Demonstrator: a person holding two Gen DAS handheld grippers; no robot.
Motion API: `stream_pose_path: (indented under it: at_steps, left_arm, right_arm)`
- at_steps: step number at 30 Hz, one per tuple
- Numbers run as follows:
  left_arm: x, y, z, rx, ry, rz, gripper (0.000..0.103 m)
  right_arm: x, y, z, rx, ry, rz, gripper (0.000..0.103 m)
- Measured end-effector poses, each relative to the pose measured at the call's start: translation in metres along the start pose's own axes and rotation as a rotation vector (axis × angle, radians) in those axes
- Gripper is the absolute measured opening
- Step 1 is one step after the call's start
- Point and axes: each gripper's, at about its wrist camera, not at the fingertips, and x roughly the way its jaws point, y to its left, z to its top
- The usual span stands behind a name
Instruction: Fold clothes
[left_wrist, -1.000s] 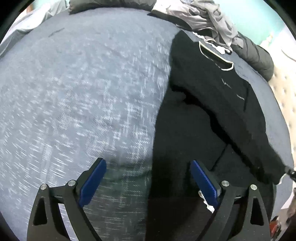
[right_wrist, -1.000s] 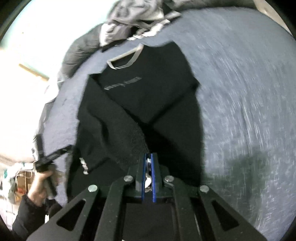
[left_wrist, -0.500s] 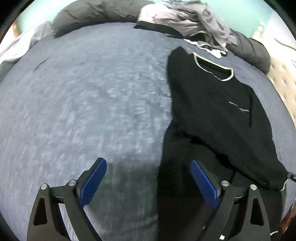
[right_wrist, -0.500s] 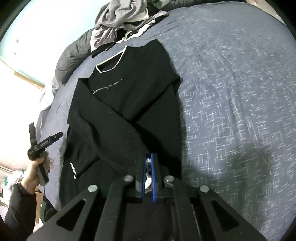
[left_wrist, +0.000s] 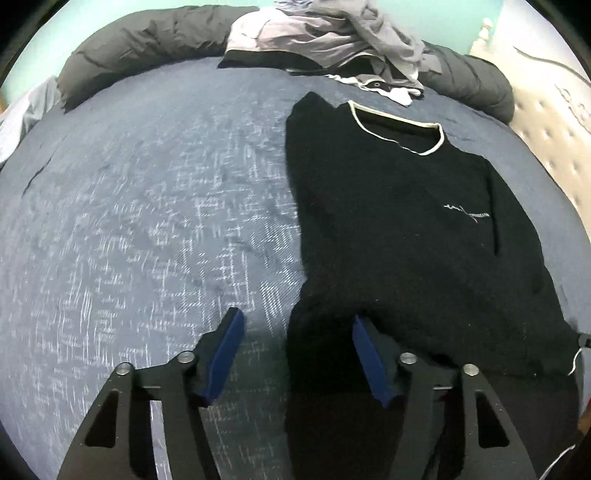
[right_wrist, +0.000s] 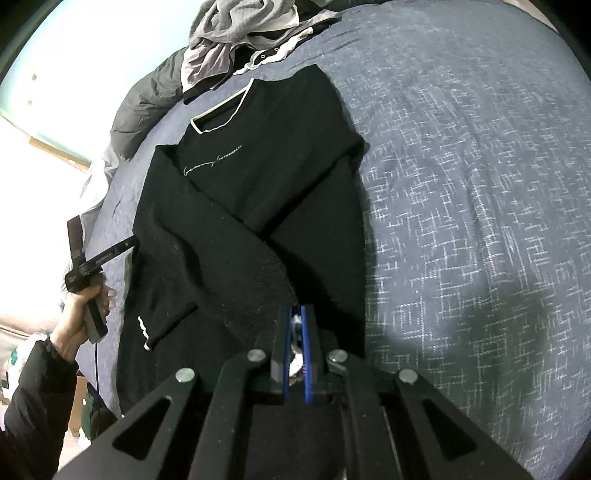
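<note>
1. The bed, covered in a blue-grey woven bedspread with pale crosshatch flecks, fills both of my views and carries everything here.
2. A long dark grey padded bolster curves along the far edge of the bed, past the sweater's collar.
3. The black knit sweater with a cream-trimmed neckline lies flat on the bedspread, collar away from me, a thin line of pale script across its chest. One sleeve is folded diagonally over the body, its cream-edged cuff near the left side in my right wrist view.
4. A heap of rumpled grey and white clothes sits just beyond the collar, on the bolster.
5. My left gripper hangs over the sweater's lower left edge. Its jaws are closing, blue pads not yet pressing: one pad is over bare bedspread, the other over black knit, with the sweater's edge between them.
6. My right gripper has its jaws pinched together on the sweater's black fabric at the near end, with a scrap of something white showing between the pads.
7. My left hand, in a dark sleeve, grips the left gripper's handle beside the bed.
</note>
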Motion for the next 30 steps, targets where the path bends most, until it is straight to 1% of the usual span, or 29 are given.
stream_pose_path:
  at_steps: [2,4,5,6,7,9,11,13,15,19,20,22,24,25,27,30]
  left_arm:
    - [0.002,-0.005,0.002,0.037,0.004,0.013,0.036]
    - [-0.004,-0.008,0.005,0.073,-0.011,0.044,0.025]
    - [-0.010,-0.007,0.008,0.078,-0.031,0.067,0.022]
    - [-0.015,-0.003,0.011,0.070,-0.049,0.064,0.020]
    - [-0.017,0.003,0.014,0.054,-0.046,0.058,0.019]
    - [-0.016,0.010,0.017,0.048,-0.035,0.079,0.018]
    - [-0.013,0.018,0.016,0.036,-0.017,0.073,0.018]
    - [-0.011,0.023,0.014,0.034,-0.006,0.071,0.018]
    - [-0.011,0.024,0.011,0.041,-0.002,0.073,0.020]
    - [-0.010,0.031,0.006,0.067,0.016,0.141,0.020]
    - [-0.011,0.038,0.005,0.046,0.013,0.141,0.020]
    - [-0.014,0.050,0.005,0.004,0.009,0.142,0.020]
    - [-0.020,0.057,0.004,-0.018,-0.004,0.125,0.020]
    - [-0.023,0.059,0.004,-0.025,-0.013,0.090,0.020]
    - [-0.024,0.055,0.001,-0.022,0.000,0.039,0.021]
    - [-0.027,0.037,-0.003,0.034,-0.004,0.015,0.024]
  right_arm:
    - [0.000,0.002,0.001,-0.001,0.001,0.004,0.005]
    - [-0.001,0.005,0.002,-0.003,0.001,0.022,0.005]
    - [-0.001,0.008,0.002,-0.010,0.002,0.028,0.005]
    - [-0.001,0.013,0.002,-0.021,0.004,0.032,0.005]
    - [-0.001,0.017,0.001,-0.033,0.006,0.036,0.005]
    - [0.003,0.025,-0.002,-0.053,0.018,0.041,0.005]
    - [0.010,0.030,-0.006,-0.057,0.036,0.048,0.005]
    - [0.018,0.032,-0.009,-0.066,0.054,0.037,0.005]
    - [0.024,0.027,-0.012,-0.047,0.062,0.032,0.005]
    - [0.026,0.013,-0.015,0.007,0.068,0.035,0.005]
    - [0.026,0.011,-0.015,0.004,0.068,0.027,0.005]
    - [0.023,0.009,-0.015,0.013,0.062,0.039,0.005]
    - [0.022,0.012,-0.014,0.005,0.058,0.042,0.005]
    - [0.021,0.014,-0.014,-0.002,0.056,0.043,0.005]
    - [0.022,0.019,-0.013,-0.018,0.059,0.038,0.005]
    - [0.023,0.022,-0.012,-0.019,0.058,0.039,0.005]
